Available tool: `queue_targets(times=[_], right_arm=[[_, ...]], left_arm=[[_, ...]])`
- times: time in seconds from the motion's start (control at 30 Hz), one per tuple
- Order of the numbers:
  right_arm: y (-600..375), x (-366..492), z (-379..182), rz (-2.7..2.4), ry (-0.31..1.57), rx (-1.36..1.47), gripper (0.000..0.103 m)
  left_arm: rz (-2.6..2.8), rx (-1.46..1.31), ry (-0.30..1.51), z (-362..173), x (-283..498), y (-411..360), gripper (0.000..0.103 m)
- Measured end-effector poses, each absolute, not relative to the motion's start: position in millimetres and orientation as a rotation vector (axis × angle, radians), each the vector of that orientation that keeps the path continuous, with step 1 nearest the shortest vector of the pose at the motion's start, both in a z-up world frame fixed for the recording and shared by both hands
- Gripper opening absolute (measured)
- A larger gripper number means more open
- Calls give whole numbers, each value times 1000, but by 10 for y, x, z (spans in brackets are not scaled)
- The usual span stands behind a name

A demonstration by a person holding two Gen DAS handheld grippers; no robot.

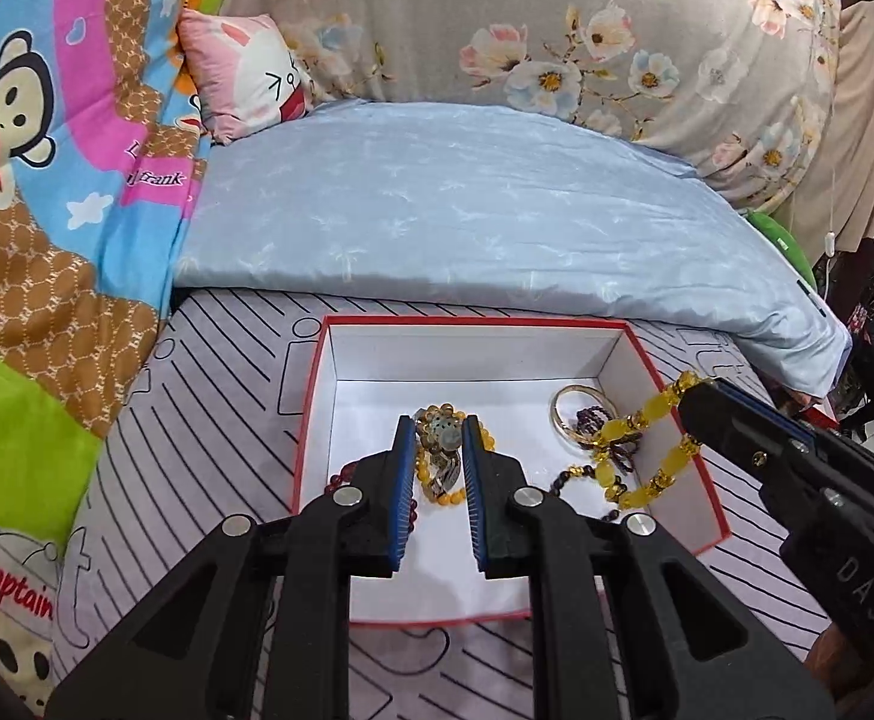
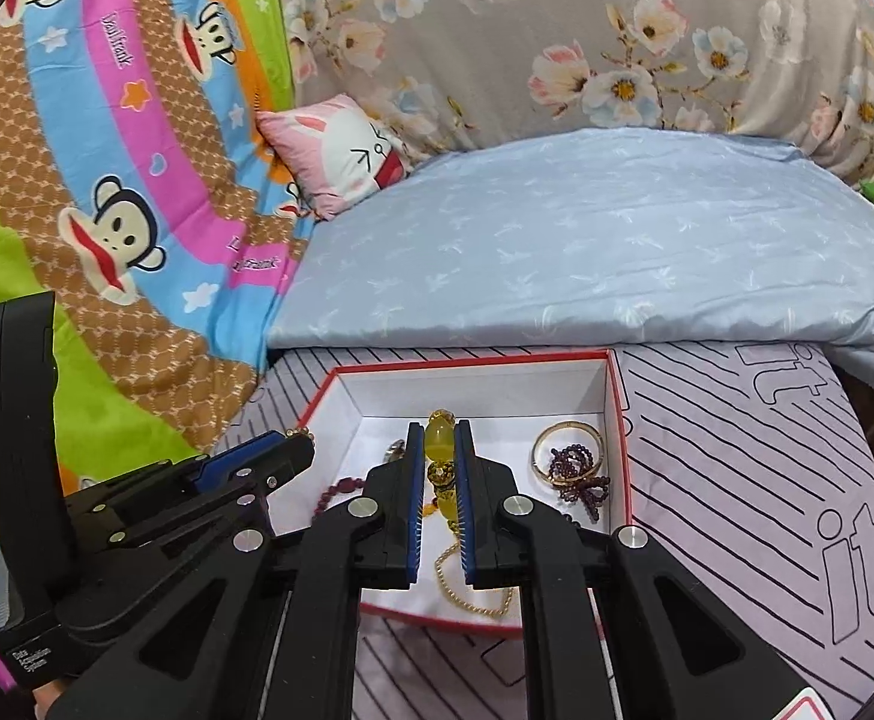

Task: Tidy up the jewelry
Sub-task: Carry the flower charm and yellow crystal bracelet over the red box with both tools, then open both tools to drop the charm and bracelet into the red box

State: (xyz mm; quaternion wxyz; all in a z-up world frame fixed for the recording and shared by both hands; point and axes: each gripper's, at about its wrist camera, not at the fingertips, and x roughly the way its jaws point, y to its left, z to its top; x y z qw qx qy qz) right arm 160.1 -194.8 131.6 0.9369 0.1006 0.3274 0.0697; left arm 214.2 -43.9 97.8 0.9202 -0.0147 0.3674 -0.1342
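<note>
Here, a yellow bead bracelet [image 2: 440, 443] is pinched between the narrowed jaws of the right gripper [image 2: 438, 427] above the red-rimmed white box [image 1: 466, 348], while a grey-and-amber beaded piece [image 1: 439, 441] is clamped by the left gripper [image 1: 438, 420]. A gold bangle [image 2: 568, 453] and purple beads [image 2: 577, 471] are seen inside the box on the striped sheet [image 2: 736, 450].

Bright, even light; sharp, fisheye-curved, dark-cornered edges.

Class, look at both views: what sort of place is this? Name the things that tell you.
Most likely a bedroom, on a bed: a pale blue quilt, a small pink cartoon pillow and a floral duvet lie behind the red-edged jewelry box.
</note>
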Motion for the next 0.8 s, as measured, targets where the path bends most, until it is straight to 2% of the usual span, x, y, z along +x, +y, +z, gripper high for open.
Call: queue_targets(times=[0.5, 0.57, 0.6, 0.63, 0.7, 0.8], right_arm=[[-2025, 1933, 983, 106, 725, 201, 10], [-2039, 1959, 965, 94, 725, 196, 13], [-2052, 1955, 966, 80, 716, 194, 15], [-2067, 1951, 967, 70, 714, 195, 23], [-2110, 1921, 986, 60, 700, 211, 32], [-2153, 1853, 1007, 47, 690, 221, 34]], left_arm=[[-264, 5, 802, 689, 2455, -629, 16], [-262, 0, 804, 684, 2483, -625, 22], [-251, 4, 802, 687, 2490, -624, 36], [-235, 6, 788, 701, 2482, -609, 48], [-218, 2, 769, 728, 2457, -559, 51], [-208, -23, 762, 760, 2419, -465, 51]])
